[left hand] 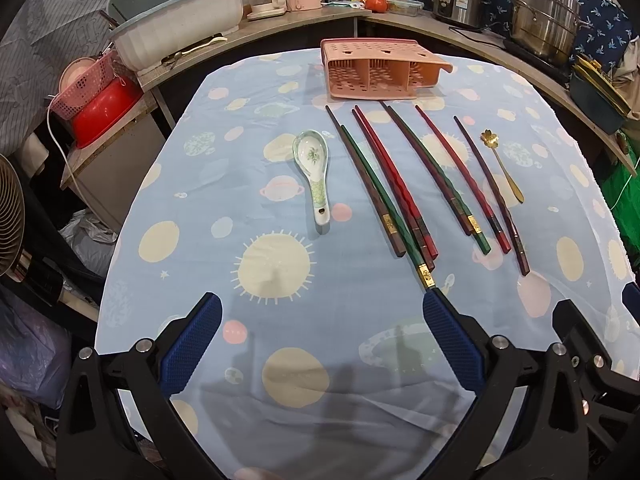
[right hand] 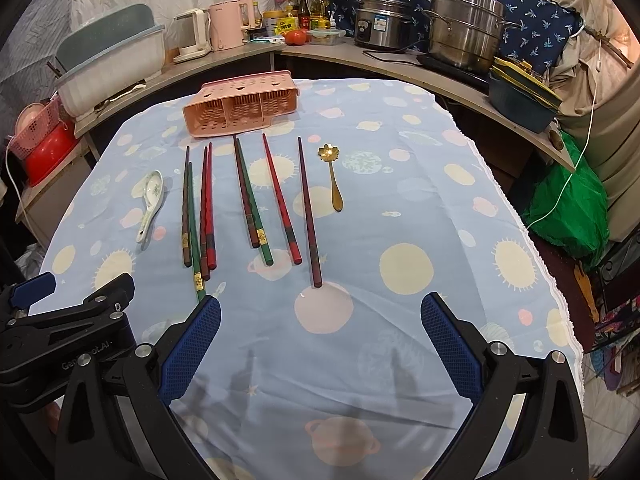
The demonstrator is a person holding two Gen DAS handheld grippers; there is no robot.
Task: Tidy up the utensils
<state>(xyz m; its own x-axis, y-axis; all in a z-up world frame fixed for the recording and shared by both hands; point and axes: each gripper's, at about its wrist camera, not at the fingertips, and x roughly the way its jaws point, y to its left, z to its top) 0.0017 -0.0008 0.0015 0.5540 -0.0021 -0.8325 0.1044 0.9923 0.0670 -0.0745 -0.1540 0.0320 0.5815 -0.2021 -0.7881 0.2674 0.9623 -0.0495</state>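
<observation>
A pink three-compartment utensil holder [left hand: 380, 74] [right hand: 240, 106] lies on its side at the far end of the table, openings facing me. Several red, green and dark chopsticks [left hand: 404, 188] [right hand: 248, 200] lie in a row in front of it. A white ceramic spoon [left hand: 314, 172] [right hand: 150, 204] lies to their left. A gold flower-shaped spoon [left hand: 502, 164] [right hand: 333, 176] lies to their right. My left gripper [left hand: 322, 308] is open and empty above the near cloth. My right gripper [right hand: 320, 312] is open and empty beside it, near the chopstick ends.
The table has a blue planet-print cloth [left hand: 240, 200] [right hand: 420, 200]. Shelves behind hold a dish rack [left hand: 176, 32], kettles [right hand: 224, 28], a rice cooker [right hand: 380, 24] and a steel pot [right hand: 464, 28]. A red basin [left hand: 104, 116] stands left; a green bag [right hand: 572, 204] lies right.
</observation>
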